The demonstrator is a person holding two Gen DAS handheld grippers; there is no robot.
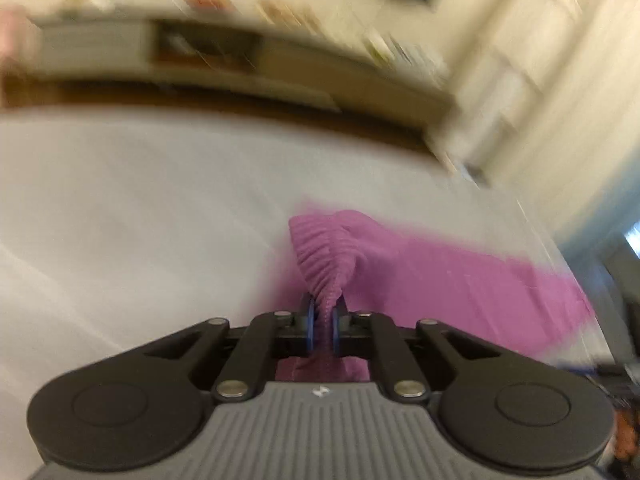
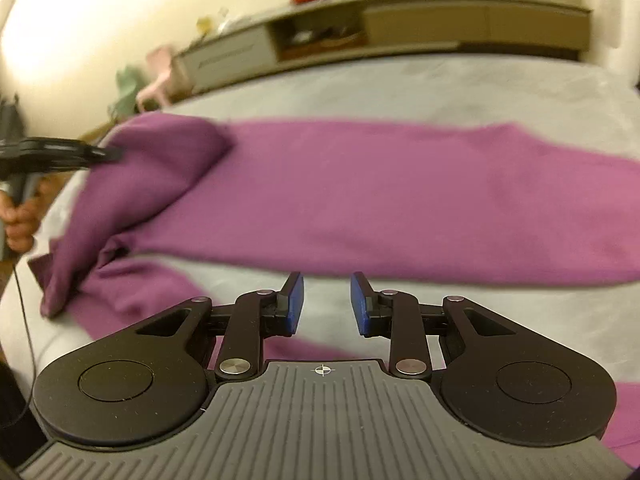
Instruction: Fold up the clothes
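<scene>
- Left gripper (image 1: 323, 322) pinches the ribbed edge of the purple garment (image 2: 360, 196), lifting that end off the bed (image 2: 440, 84).
- Right gripper (image 2: 326, 304) parted, empty, hovering just short of the cloth's near edge.
- Garment's long axis runs left-right across both grippers.
- Cabinet (image 2: 400, 28) beyond the bed; nothing blocks.

Shelf (image 1: 208, 46) blurred — garment (image 2: 400, 192) (right end) cropped.

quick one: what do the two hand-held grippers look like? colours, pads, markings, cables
Both match. The right hand-held gripper has black linkage arms with silver pivot pins, two round black discs, a ribbed grey body bearing a small white crosshair mark, and blue finger pads. The left hand-held gripper has the same parts, with a small white mark blurred. In the right wrist view, a bare hand grips the left one's grey handle; a thin dark cable hangs below.
</scene>
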